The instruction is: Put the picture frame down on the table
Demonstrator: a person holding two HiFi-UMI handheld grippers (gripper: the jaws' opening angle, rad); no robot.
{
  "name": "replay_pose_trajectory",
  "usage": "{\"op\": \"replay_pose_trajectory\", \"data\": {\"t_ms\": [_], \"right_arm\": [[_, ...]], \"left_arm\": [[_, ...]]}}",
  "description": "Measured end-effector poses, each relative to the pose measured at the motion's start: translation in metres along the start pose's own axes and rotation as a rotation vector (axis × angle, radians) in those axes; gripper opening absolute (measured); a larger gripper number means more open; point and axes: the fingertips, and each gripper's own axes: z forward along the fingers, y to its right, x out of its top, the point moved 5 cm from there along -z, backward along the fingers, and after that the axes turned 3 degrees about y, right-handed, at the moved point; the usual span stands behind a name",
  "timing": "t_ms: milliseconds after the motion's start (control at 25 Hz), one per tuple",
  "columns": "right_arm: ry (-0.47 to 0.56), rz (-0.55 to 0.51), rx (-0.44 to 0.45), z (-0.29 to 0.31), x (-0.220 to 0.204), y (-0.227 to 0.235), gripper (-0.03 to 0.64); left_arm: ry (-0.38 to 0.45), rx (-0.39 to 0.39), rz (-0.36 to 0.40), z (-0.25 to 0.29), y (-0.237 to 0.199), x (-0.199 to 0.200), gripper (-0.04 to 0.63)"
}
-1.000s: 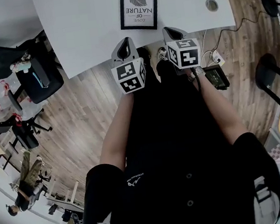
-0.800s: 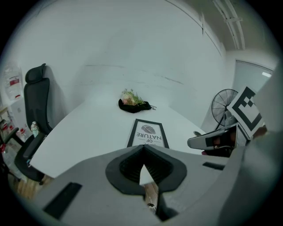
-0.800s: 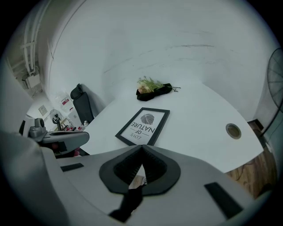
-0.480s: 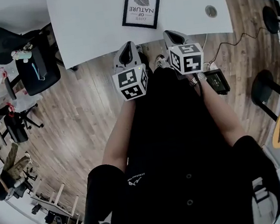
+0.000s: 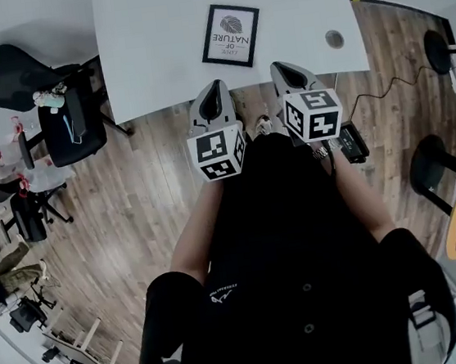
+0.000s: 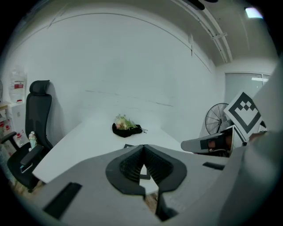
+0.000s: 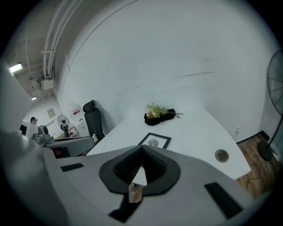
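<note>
The black picture frame point(image 5: 231, 35) with a fingerprint print lies flat on the white table point(image 5: 155, 54), near its front edge. It also shows in the right gripper view as the picture frame point(image 7: 154, 141). In the left gripper view the jaws hide nearly all of it. My left gripper point(image 5: 216, 88) and right gripper point(image 5: 282, 68) hover side by side at the table's near edge, short of the frame. Both are shut with nothing between the jaws, as the left gripper point(image 6: 143, 148) and right gripper point(image 7: 141, 148) show close up.
A black bundle with flowers point(image 7: 160, 114) rests at the table's far side. A round cable hole point(image 5: 334, 39) sits right of the frame. A black office chair point(image 5: 64, 123) stands left of the table. A power strip point(image 5: 351, 141) and stools point(image 5: 427, 161) are on the wooden floor to the right.
The head view has shifted, so the table and frame sit lower in the picture. Both grippers stay shut, empty and side by side. The frame has not moved on the table.
</note>
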Motion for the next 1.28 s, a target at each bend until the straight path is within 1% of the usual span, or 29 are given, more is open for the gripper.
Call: {"op": "replay_pose_trajectory", "data": {"t_ms": [320,640,840,1040,1280], "right_arm": [[0.133,-0.031,-0.006,-0.042,0.04,-0.008,-0.002],[0.277,-0.019,0.021,-0.084,0.078,-0.023,-0.002],[0.352,-0.042,0.028,-0.108,0.095,-0.032,-0.002],[0.405,-0.04,0.042,-0.127,0.108,-0.036,-0.002],[0.453,-0.063,0.061,-0.14,0.122,-0.045,-0.002]], "left_arm": [[0.108,-0.013,0.048,-0.025,0.017,0.039,0.008],[0.243,-0.018,0.062,-0.054,0.032,0.084,0.008],[0.296,-0.018,0.089,-0.067,0.04,0.099,0.006],[0.353,-0.014,0.112,-0.08,0.049,0.117,0.008],[0.397,0.005,0.113,-0.091,0.05,0.129,0.006]]}}
